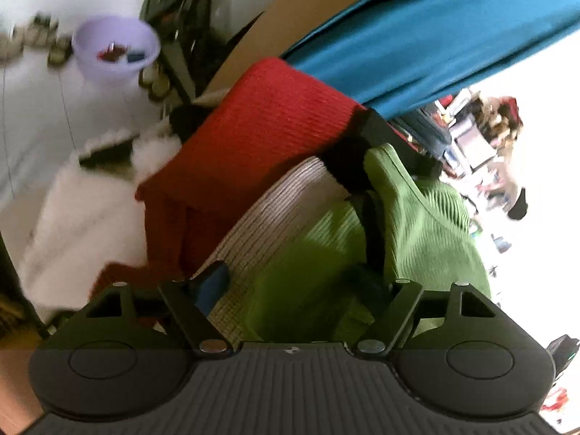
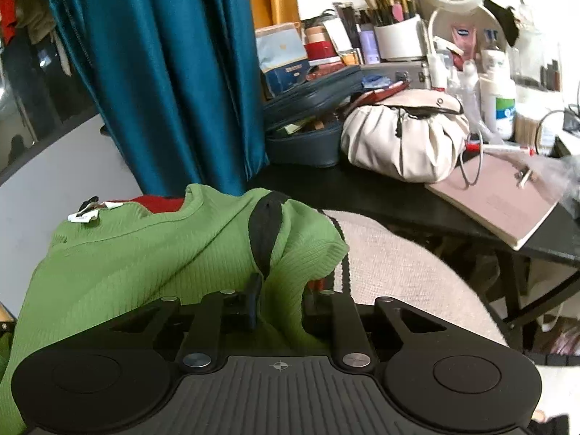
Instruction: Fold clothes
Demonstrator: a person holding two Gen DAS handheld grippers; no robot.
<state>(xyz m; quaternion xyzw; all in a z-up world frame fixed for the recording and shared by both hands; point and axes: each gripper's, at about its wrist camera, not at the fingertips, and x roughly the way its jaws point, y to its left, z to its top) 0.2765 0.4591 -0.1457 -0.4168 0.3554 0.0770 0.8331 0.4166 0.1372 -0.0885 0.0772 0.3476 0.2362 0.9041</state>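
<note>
While apparently clamped, right tool, green top between

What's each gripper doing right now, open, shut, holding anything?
Left gripper: open, over the green top, not gripping it.
Right gripper: shut on a fold of the green top.

Daylight came from the right in the left wrist view, where the far room burned out to white. That view was smeared by motion: the lilac bowl and white fur were soft. The right wrist view was sharper, with glare on the wall above the desk and sheen on the teal curtain. Both bent at the edges.
</note>
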